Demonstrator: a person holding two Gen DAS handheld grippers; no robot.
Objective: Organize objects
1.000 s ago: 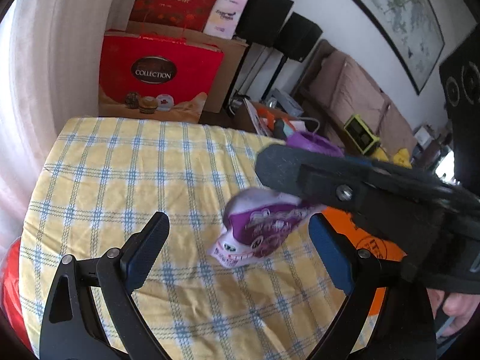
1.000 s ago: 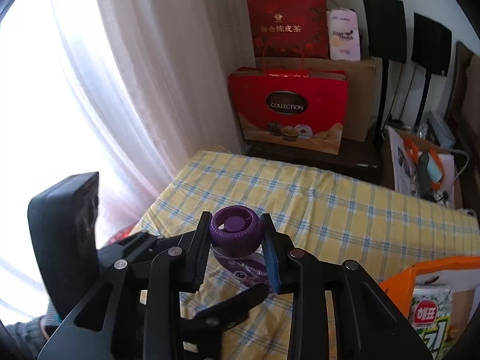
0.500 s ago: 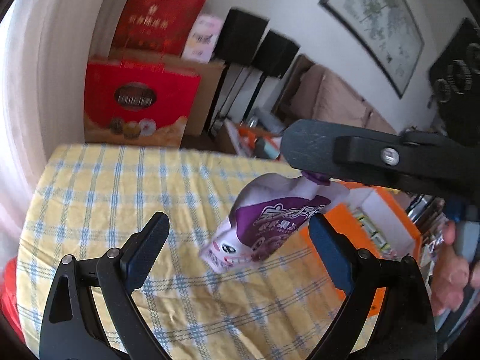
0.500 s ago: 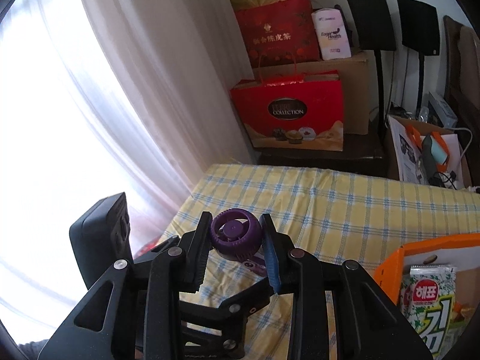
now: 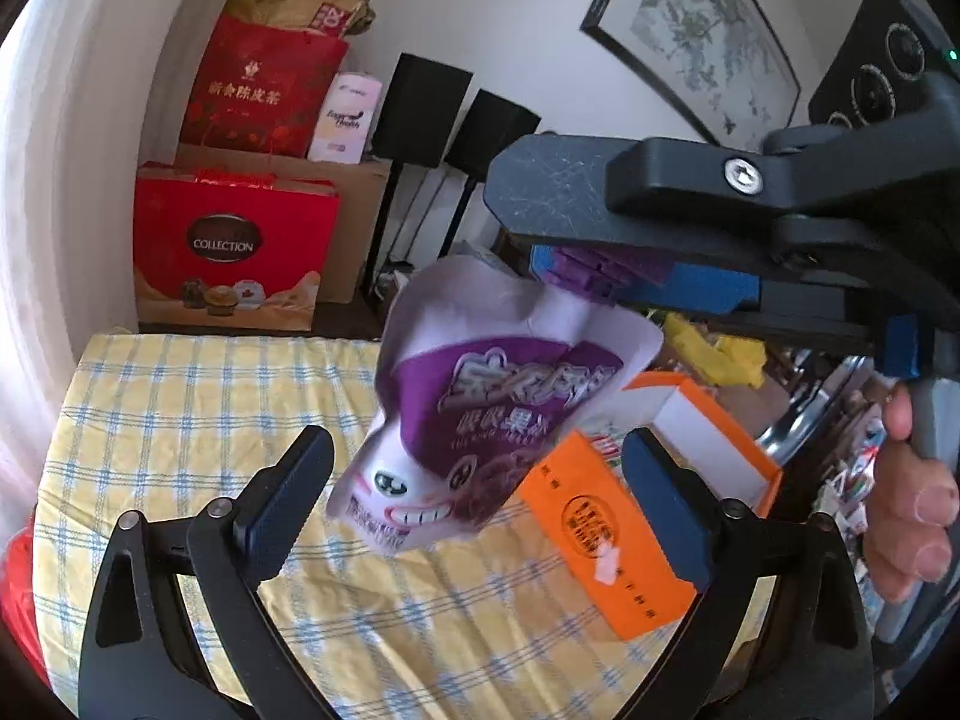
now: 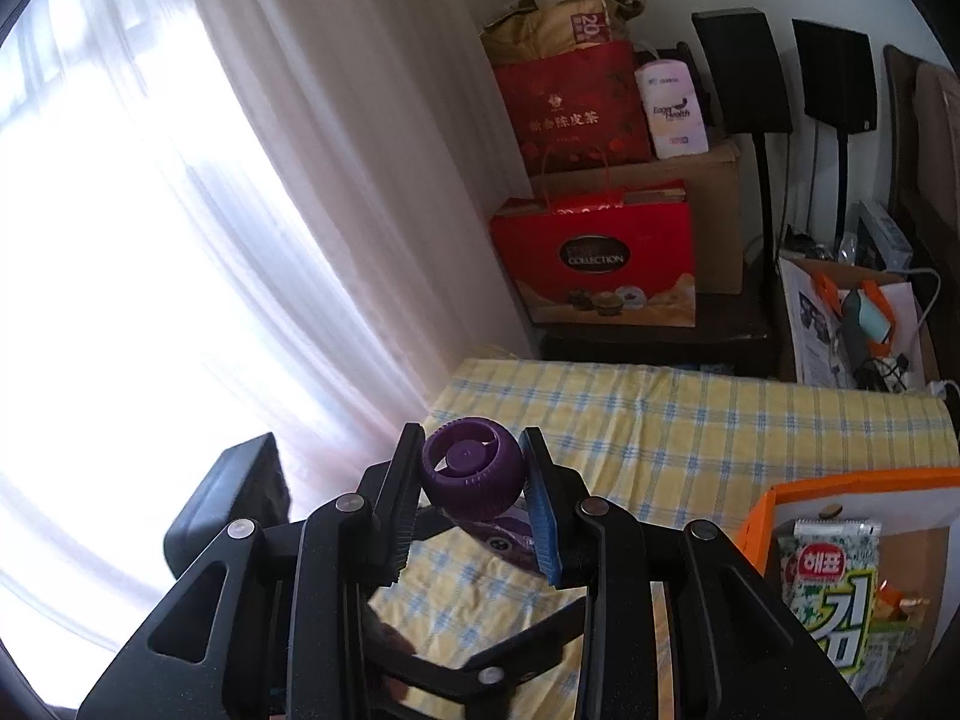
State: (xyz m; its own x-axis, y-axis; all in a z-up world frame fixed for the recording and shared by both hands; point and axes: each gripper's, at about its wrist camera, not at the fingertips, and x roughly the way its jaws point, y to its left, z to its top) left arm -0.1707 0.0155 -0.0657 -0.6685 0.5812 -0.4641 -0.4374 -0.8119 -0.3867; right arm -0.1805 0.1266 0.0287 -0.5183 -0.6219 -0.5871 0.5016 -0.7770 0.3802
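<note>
A white and purple drink pouch [image 5: 480, 408] hangs in the air above the yellow checked tablecloth [image 5: 180, 420]. My right gripper [image 6: 471, 480] is shut on its purple cap [image 6: 471, 474], and the pouch dangles below the jaws. In the left wrist view the right gripper [image 5: 576, 267] reaches in from the upper right. My left gripper [image 5: 477, 480] is wide and its jaws are closing a little. The pouch's lower end hangs in front between its fingers, and neither pad touches it. An orange box [image 5: 600, 540] stands open to the right of the pouch.
The orange box [image 6: 840, 483] holds a green seaweed pack [image 6: 834, 594]. Red gift bags [image 5: 234, 252], a cardboard box [image 6: 708, 216] and black speakers [image 6: 741, 72] stand beyond the table. A curtain [image 6: 300, 180] hangs on the left. A person's hand [image 5: 912, 510] grips the right handle.
Both grippers have risen. The pouch came up off the cloth with the right gripper and now hangs higher, and the orange box shows more fully beside it.
</note>
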